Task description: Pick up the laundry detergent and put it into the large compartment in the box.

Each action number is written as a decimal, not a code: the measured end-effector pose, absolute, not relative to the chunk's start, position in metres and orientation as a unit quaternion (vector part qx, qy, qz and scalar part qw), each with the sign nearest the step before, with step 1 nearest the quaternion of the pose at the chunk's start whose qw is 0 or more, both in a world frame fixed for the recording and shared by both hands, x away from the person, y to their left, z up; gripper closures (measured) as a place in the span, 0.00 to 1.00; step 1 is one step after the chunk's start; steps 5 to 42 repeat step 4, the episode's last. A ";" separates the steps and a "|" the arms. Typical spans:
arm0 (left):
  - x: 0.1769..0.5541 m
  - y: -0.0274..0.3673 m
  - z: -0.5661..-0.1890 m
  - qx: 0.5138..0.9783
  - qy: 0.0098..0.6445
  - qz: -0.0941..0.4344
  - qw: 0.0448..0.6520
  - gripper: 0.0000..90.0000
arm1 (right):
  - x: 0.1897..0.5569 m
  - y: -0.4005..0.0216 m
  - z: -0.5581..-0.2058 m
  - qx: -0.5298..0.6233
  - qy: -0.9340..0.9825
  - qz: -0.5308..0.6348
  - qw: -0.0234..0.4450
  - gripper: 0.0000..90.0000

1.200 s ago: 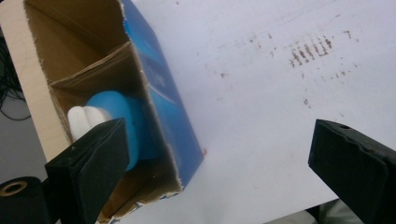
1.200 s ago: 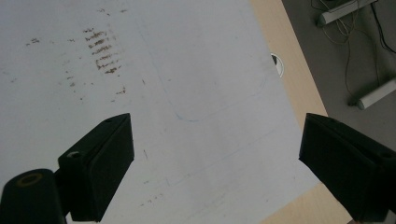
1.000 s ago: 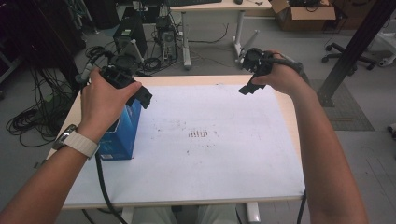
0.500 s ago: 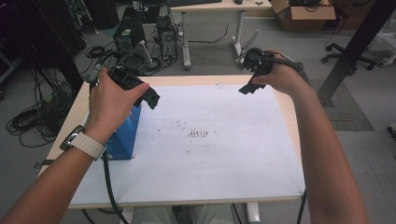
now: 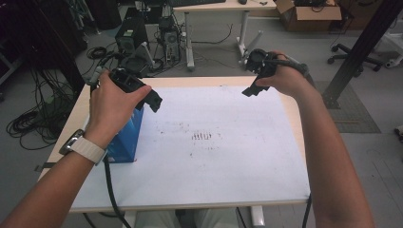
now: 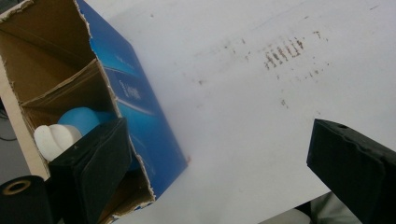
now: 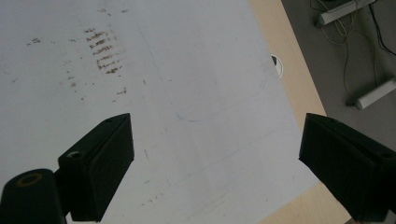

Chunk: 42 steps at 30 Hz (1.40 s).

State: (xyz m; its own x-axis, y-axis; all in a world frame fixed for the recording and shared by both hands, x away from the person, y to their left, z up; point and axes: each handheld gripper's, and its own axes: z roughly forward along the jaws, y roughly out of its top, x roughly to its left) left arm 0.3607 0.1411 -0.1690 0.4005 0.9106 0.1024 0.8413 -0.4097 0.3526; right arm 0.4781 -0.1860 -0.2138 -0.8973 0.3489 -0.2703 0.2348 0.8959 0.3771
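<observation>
Here the left gripper (image 6: pixel 219 172), fingers spread and empty, hangs over the open blue box (image 6: pixel 140 121) at frame left; lower straight onto the white-capped bottle (image 6: pixel 60 135), clear of the torn cardboard.

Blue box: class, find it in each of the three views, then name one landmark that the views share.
High view: the blue box stands at the table's left edge, under the left hand.
Left gripper view: left side, open top, with a blue and white item inside.
Right gripper view: not in it.
Shared landmark: the brown smudge marks on the white sheet.
</observation>
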 end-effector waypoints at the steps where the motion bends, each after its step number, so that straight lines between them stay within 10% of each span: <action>1: 0.361 0.141 -0.169 0.828 0.529 0.141 0.123 0.08 | 0.478 -0.186 -0.214 0.152 0.959 0.170 0.168 0.11; 42: 0.360 0.140 -0.169 0.828 0.528 0.141 0.124 0.08 | 0.478 -0.186 -0.214 0.152 0.959 0.170 0.168 0.11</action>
